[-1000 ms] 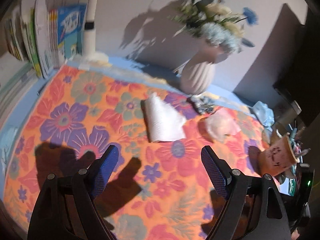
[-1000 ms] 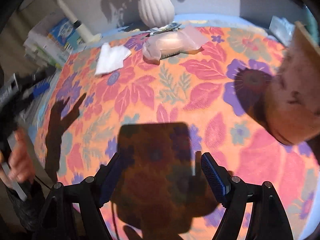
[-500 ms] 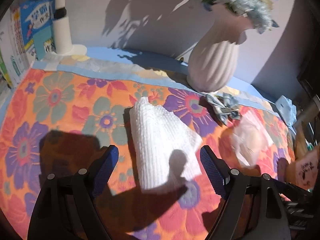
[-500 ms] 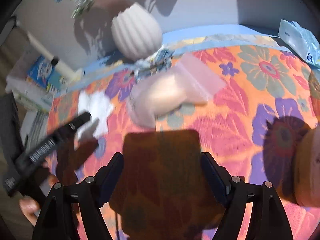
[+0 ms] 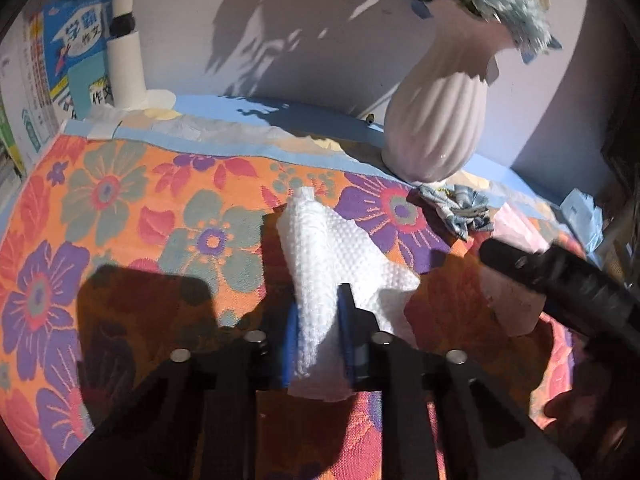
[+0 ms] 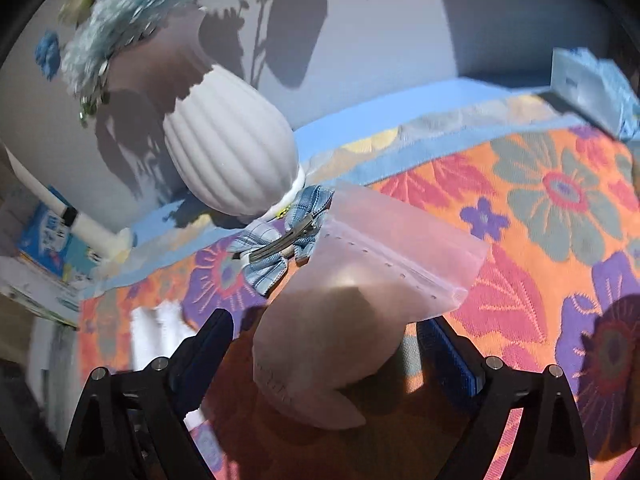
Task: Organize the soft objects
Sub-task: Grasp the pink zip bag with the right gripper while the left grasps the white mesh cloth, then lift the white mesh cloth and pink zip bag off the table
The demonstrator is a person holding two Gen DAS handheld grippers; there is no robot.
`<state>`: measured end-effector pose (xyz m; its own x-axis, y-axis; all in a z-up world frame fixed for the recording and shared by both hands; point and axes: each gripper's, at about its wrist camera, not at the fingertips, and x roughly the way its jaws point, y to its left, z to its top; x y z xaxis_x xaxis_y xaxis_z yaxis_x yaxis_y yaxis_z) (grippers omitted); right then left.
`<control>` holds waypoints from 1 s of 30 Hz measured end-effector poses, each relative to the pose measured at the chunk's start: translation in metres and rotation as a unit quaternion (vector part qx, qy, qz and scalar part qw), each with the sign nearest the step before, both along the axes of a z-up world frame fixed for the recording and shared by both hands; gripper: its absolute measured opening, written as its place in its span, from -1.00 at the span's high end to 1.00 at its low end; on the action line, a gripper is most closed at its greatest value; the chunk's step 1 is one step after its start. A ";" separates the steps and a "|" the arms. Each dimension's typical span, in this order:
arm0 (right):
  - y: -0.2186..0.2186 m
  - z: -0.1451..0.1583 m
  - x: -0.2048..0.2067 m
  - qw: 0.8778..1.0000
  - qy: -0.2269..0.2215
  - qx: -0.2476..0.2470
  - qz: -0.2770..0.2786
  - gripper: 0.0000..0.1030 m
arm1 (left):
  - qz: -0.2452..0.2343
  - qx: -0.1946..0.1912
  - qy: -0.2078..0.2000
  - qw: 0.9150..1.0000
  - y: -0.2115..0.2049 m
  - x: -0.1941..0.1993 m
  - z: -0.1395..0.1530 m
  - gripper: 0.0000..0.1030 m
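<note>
My left gripper (image 5: 318, 330) had just been closing, and its blue pads pinched the near fold of the white paper towel (image 5: 336, 256), which lay on the flowered cloth (image 5: 120, 216). My right gripper (image 6: 326, 354) had just been opening; its jaws stood wide on either side of the pink plastic bag (image 6: 360, 292), pads not yet touching it. To do this well, I judged I should keep the towel's pinch firm but lift slowly so the loose far corner would not drag, and bring the right jaws square to the bag before closing. The bag seemed to hold something pale and soft; I could not tell what. Beyond it lay a plaid hair bow (image 6: 280, 240), touching the ribbed white vase (image 6: 232, 160) of flowers.
</note>
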<state>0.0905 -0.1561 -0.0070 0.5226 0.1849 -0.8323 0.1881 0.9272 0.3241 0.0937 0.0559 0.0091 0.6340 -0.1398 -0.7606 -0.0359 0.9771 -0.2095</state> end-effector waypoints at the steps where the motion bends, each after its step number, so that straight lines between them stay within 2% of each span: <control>1: 0.004 0.000 0.000 1.000 -0.004 -0.016 0.001 -0.74 | 0.001 -0.007 0.000 1.000 0.002 0.000 0.000 0.73; 3: 0.013 -0.001 -0.003 0.998 -0.009 -0.064 0.002 -0.52 | 0.002 -0.016 0.000 1.000 0.004 0.001 0.000 0.73; 5: 0.016 0.001 -0.003 0.997 -0.010 -0.077 0.003 -0.15 | 0.001 -0.016 -0.001 1.000 0.003 0.001 0.000 0.73; 7: 0.011 0.001 -0.006 0.996 -0.009 -0.087 0.000 0.04 | -0.001 -0.018 0.001 1.000 0.003 0.001 0.000 0.73; 9: 0.003 0.002 -0.012 0.997 -0.013 -0.076 0.000 0.08 | -0.007 -0.030 0.005 1.000 0.004 0.002 -0.001 0.67; 11: -0.004 0.003 -0.020 0.998 -0.017 -0.062 0.003 0.10 | -0.013 -0.055 0.005 0.998 0.009 0.002 -0.002 0.43; 13: -0.011 0.004 -0.033 0.999 -0.023 -0.044 0.014 0.10 | -0.025 -0.070 0.002 0.997 0.008 0.003 -0.003 0.11; 15: -0.015 0.006 -0.047 0.999 -0.025 -0.034 0.030 0.10 | -0.033 -0.044 -0.001 0.998 -0.001 0.003 -0.001 -0.13; 17: -0.019 0.008 -0.065 0.998 -0.028 -0.034 0.043 0.10 | -0.035 0.011 0.000 0.999 -0.016 0.003 0.000 -0.19; 18: -0.019 0.009 -0.074 0.998 -0.028 -0.038 0.050 0.10 | -0.036 0.031 0.001 0.999 -0.021 0.003 -0.001 -0.13; 19: -0.019 0.010 -0.080 0.997 -0.028 -0.040 0.056 0.10 | -0.034 0.047 0.001 0.998 -0.024 0.004 -0.001 0.11; 20: -0.018 0.011 -0.088 0.997 -0.029 -0.044 0.062 0.11 | -0.030 0.058 0.001 0.998 -0.026 0.004 -0.002 0.19; 21: -0.018 0.012 -0.094 0.996 -0.031 -0.049 0.066 0.11 | -0.029 0.062 -0.001 0.998 -0.026 0.003 -0.001 0.40; 22: -0.017 0.013 -0.099 0.996 -0.031 -0.052 0.072 0.11 | -0.033 0.061 -0.004 0.998 -0.025 0.002 -0.001 0.75; 23: -0.017 0.014 -0.102 0.995 -0.033 -0.052 0.076 0.11 | -0.034 0.062 -0.008 0.997 -0.025 0.000 0.000 0.82; 26: -0.022 0.019 -0.114 0.995 -0.044 -0.043 0.084 0.11 | -0.030 0.066 -0.025 0.997 -0.024 -0.010 0.007 0.86; 29: -0.029 0.022 -0.127 0.994 -0.049 -0.032 0.093 0.11 | -0.047 0.018 -0.051 0.997 -0.020 -0.032 0.018 0.86; 30: -0.032 0.023 -0.131 0.994 -0.048 -0.030 0.095 0.11 | -0.051 0.014 -0.053 0.997 -0.022 -0.041 0.019 0.86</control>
<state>-0.0409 -0.1878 0.0160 0.5606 0.2398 -0.7926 -0.0211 0.9610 0.2757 0.0524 0.0343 0.0281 0.6942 -0.1885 -0.6947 0.0858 0.9799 -0.1801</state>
